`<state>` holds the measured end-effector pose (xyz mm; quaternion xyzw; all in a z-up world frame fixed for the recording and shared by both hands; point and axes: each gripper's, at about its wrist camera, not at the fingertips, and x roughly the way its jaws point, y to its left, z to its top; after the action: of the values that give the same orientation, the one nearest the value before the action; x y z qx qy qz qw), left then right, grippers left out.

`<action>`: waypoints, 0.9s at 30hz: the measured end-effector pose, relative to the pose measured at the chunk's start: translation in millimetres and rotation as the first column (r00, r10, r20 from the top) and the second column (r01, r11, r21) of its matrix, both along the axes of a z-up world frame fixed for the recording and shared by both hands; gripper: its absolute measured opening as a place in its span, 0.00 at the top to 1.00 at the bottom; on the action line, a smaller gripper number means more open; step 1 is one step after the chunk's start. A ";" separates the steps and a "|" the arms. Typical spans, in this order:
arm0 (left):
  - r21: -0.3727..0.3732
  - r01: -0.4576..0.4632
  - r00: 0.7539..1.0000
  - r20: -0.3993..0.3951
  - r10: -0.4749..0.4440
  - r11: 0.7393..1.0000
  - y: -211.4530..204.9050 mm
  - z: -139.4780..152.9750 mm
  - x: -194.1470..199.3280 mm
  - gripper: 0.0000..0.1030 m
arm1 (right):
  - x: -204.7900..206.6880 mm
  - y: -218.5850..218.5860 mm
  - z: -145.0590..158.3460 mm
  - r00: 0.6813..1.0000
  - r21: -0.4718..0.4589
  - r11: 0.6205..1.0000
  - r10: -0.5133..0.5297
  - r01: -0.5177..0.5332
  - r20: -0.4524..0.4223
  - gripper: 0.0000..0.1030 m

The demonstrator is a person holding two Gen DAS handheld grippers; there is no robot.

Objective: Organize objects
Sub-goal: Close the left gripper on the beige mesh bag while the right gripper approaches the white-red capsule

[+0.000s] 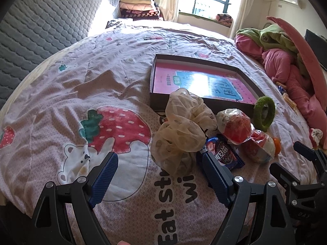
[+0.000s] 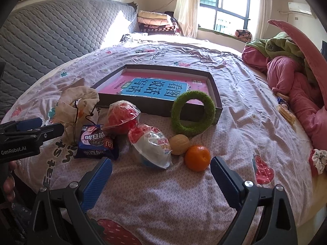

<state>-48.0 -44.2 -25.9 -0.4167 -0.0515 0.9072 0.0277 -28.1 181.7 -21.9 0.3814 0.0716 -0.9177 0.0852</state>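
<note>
I hold both grippers low over the bed (image 2: 235, 110). My left gripper (image 1: 160, 175) is spread wide w/ nothing in it. The cream mesh bag (image 1: 181, 126) sits just past its tips, btwn the two fingers in the left view. The blue snack pack (image 1: 221, 153) lies right by the right-side finger; can't tell if they touch.

My right gripper (image 2: 161, 175) is spread wide too, empty. Just ahead of it lie the white-and-red wrapped ball (image 2: 151, 145), the nut (image 2: 179, 144) and the orange (image 2: 197, 157). The orange is near the right-side finger, not touching it. The nut touches the orange on its left. A red wrapped ball (image 2: 122, 117) sits behind the white one, close to it. The green ring (image 2: 193, 112) leans up on the front wall of the box.

The box (image 2: 214, 85) is flat, open on top, w/ a pink and blue book (image 2: 157, 86) inside. It sits behind all the small things.

Bare sheet is open left of the mesh bag and right of the orange. Pink clothes (image 2: 294, 81) pile up along the right edge of the bed.
</note>
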 end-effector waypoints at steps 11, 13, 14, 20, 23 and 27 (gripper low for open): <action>0.021 0.013 1.000 0.012 -0.013 1.000 0.9 -7.8 -19.5 0.17 | -26.4 -13.9 -20.4 0.998 0.120 0.992 0.042 -0.048 0.053 0.20; 0.024 0.016 1.000 0.017 -0.016 1.000 0.7 -9.7 -22.3 0.18 | -28.6 -20.0 -22.4 0.997 0.149 0.987 0.056 -0.063 0.051 0.23; 0.028 0.014 1.000 0.021 -0.015 1.000 0.5 -10.9 -23.2 0.20 | -29.1 -22.3 -23.4 0.997 0.159 0.985 0.062 -0.070 0.050 0.26; 0.059 0.034 0.998 0.053 -0.038 0.998 0.5 -18.0 -28.8 0.42 | -31.5 -36.6 -28.5 0.993 0.214 0.970 0.106 -0.116 0.054 0.46; 0.086 0.051 0.997 0.055 -0.056 0.995 1.0 -19.0 -29.4 0.52 | -32.1 -38.5 -28.9 0.992 0.207 0.971 0.115 -0.123 0.051 0.50; 0.103 0.057 0.997 0.053 -0.063 0.993 2.1 -18.1 -28.7 0.69 | -33.0 -31.7 -25.2 0.992 0.151 0.981 0.115 -0.122 0.051 0.50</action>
<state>-76.7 -42.1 -44.0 -0.4414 -0.0857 0.8901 0.0747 -61.1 150.0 -47.1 0.4011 0.1630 -0.8945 0.1115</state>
